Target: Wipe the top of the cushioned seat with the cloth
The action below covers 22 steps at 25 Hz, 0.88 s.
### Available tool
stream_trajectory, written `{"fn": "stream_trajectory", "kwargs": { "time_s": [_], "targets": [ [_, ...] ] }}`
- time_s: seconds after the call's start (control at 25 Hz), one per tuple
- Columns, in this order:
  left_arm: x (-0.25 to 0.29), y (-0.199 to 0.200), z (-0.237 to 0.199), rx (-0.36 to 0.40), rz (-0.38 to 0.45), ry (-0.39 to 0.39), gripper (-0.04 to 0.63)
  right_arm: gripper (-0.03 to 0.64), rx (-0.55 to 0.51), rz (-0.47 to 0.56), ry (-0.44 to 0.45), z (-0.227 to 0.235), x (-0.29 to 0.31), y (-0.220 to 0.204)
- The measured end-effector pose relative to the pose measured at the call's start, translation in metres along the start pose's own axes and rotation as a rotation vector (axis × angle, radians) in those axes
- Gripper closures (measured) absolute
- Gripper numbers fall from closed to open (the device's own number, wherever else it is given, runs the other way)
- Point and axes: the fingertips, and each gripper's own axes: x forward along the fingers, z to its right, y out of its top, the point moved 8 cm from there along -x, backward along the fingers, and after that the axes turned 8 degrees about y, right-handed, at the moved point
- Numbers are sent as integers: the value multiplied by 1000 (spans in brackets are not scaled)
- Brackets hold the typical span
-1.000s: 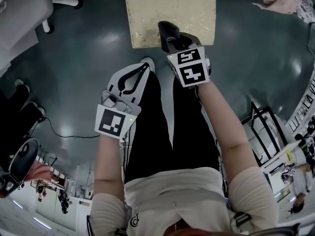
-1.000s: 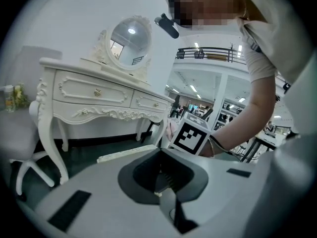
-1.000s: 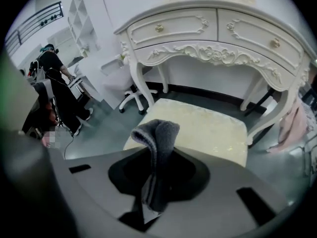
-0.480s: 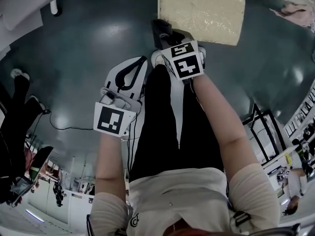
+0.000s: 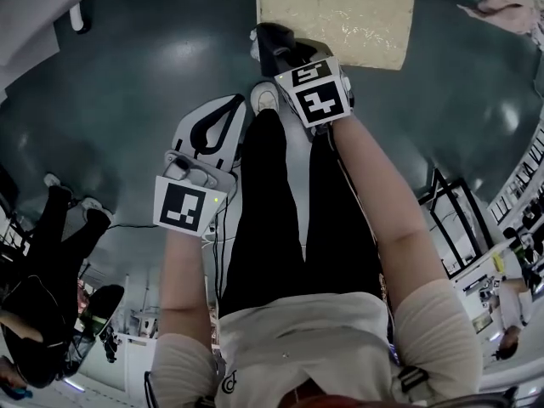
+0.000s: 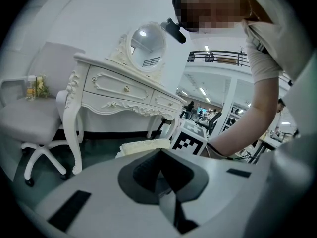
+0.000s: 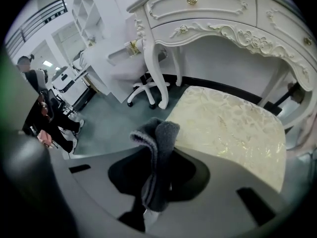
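We are pinching the folded cloth (image 7: pixel 157 148) tight in our right hand-held gripper (image 5: pixel 275 48), bringing it just short of the cushioned seat (image 5: pixel 340 11) for wiping. Our left hand-held gripper (image 5: pixel 234 113) is hanging closed, empty, aside.

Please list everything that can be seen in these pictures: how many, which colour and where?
cushioned seat: one, cream with a pale pattern, on the floor in front of the dressing table
cloth: one, dark grey, clamped in the right tool
dressing table: one, white, carved, behind the seat
mirror: one, oval, white frame, on top of the dressing table
swivel chair: one, pale, beside the dressing table
fabric: one piece, pink, on the floor, far right in the head view
bystander: one, dark clothes, at the person's left
left tool: one, white, shut, empty
right tool: one, grey, shut on the cloth, near the seat's edge
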Motion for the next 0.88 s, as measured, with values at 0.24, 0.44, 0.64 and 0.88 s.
{"fn": "stream_trajectory", "kwargs": {
  "time_s": [0.24,0.44,0.64,0.88],
  "targets": [
    [20,8,20,24,1,-10,581,532,7,8,3,25,-15,-13],
    [39,8,41,29,-5,-20,581,532,26,17,-3,50,-29,-25],
    [59,6,66,25,-9,-16,581,531,25,20,-7,78,-43,-41],
    [89,9,98,33,-6,-38,581,529,54,39,-12,112,-62,-58]
  ]
}}
